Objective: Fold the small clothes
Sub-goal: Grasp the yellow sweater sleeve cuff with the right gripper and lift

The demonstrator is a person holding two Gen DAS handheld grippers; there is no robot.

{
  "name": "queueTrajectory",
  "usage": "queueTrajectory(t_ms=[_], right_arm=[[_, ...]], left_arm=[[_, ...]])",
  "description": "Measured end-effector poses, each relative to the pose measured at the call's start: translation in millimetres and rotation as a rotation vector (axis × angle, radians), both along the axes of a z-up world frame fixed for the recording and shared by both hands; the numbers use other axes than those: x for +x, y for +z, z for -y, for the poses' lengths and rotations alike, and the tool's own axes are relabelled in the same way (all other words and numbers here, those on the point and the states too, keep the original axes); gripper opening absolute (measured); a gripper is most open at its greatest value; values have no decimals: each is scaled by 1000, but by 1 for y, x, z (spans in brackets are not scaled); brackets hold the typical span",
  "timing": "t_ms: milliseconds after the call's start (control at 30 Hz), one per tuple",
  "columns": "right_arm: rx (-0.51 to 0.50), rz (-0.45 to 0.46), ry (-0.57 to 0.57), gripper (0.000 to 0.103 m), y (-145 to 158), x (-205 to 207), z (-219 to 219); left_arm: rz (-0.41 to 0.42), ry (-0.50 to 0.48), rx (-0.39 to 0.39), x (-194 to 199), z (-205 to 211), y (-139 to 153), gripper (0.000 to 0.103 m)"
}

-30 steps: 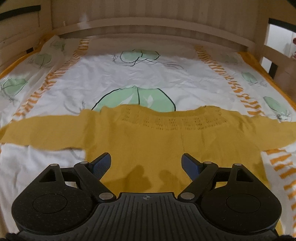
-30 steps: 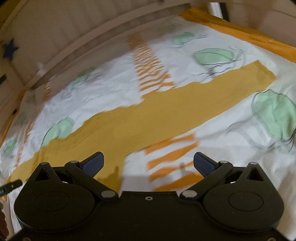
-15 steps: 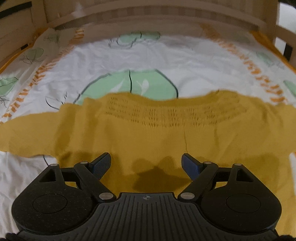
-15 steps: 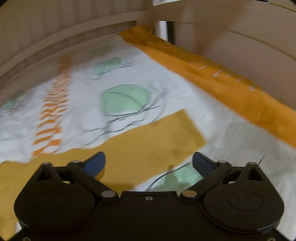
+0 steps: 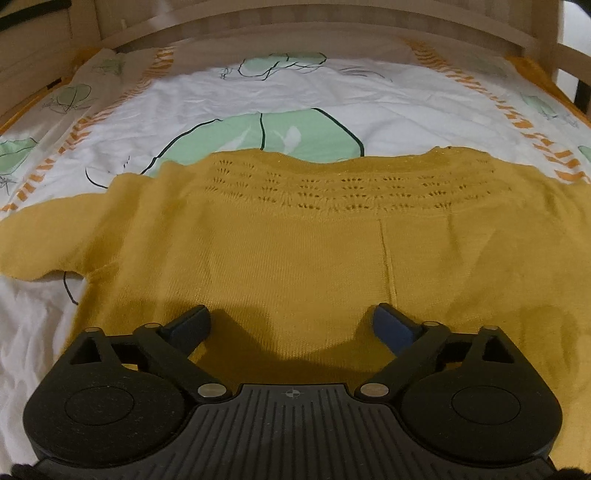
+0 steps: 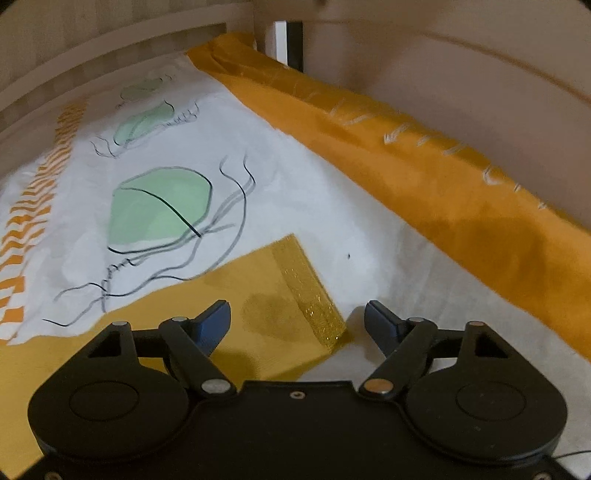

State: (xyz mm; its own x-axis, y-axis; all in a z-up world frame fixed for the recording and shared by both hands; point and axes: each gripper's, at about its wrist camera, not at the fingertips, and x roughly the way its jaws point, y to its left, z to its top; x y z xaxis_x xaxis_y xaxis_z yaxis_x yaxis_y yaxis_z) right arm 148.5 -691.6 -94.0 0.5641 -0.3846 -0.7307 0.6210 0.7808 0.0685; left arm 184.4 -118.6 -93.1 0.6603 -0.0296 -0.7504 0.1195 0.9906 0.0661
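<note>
A: Where's the sweater [image 5: 295, 251]?

B: Spread flat on the printed sheet [image 5: 332, 99], neckline away from the left camera, sleeves out to both sides. A wooden bed frame [image 5: 295, 14] stands past the sheet

A: And the left gripper [image 5: 291, 325]?

B: Low over the sweater's body, fingers spread wide, holding nothing. Its shadow falls on the knit between them

A: The right one?

B: The right gripper [image 6: 297, 321] is at the sleeve [image 6: 258, 295] end. Fingers apart there too, empty. The glittery cuff [image 6: 310, 295] lies between them, its corner nearest the right finger; whether either finger touches cloth I can't tell

A: Anything beside it?

B: An orange border [image 6: 424, 177] runs along the sheet's edge, near the cuff but apart from it
</note>
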Motion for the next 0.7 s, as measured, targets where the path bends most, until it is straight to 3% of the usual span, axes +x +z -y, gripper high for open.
queueTrajectory(t_ms=[100,133,200,233,300,433,567,700], right_arm=[[4,-2,-2,73,-8,2,1],[-6,-5,-4,61,-9,2,1],[-4,4,-14,21,-7,-1,1],[26,18,-16,12,-5,-3,3],[67,43,-29,12,2,-10,5],[33,51,-37,12,25,-29,4],[77,109,-65,12,49,-49,4],[107,171,3,12,82,-51,-23]], left_arm=[[-7,-2,3,2,2,1,98],[-10,-3,5,2,2,2,98],[-19,-2,1,5,3,3,98],[-23,-2,-1,5,3,3,98],[-30,-2,-7,7,3,3,98],[-47,-18,-7,11,2,7,96],[-76,-45,-10,14,0,16,90],[-66,-67,-11,7,-10,28,89]])
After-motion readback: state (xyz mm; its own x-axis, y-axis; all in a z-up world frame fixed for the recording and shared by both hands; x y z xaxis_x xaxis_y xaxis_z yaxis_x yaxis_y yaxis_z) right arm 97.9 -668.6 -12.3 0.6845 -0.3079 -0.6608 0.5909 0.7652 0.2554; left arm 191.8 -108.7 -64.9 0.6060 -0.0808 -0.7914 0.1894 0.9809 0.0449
